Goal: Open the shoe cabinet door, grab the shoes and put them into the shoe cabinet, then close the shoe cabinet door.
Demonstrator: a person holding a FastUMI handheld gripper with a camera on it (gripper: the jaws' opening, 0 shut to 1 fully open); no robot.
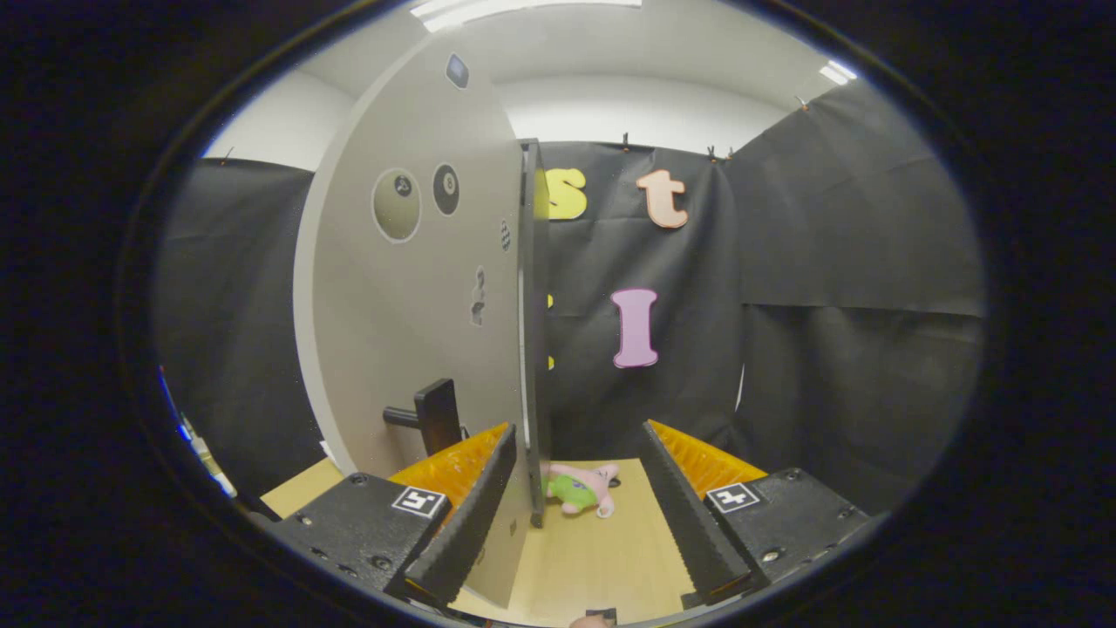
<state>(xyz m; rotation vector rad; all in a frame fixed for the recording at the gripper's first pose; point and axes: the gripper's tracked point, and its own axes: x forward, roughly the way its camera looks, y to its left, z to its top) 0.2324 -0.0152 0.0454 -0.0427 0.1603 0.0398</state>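
Gripper view: the tongs (pixel 571 515) stand apart with nothing clamped between them, and the free edge of the cabinet door (pixel 418 288) runs up just inside the left finger. That placement looks deliberate: the fingers straddle the door's edge so it can be swung, though I cannot tell whether either finger touches the panel. The door stands upright and edge-on, its pale face to the left of the tongs, with a dark handle (pixel 432 417) low on that face, just beyond the left finger. On the desk (pixel 602 558) ahead, between the fingers and just past the door's bottom corner, lies a small pink and green plush toy (pixel 580 490). Judging from this, the work is at the door step.
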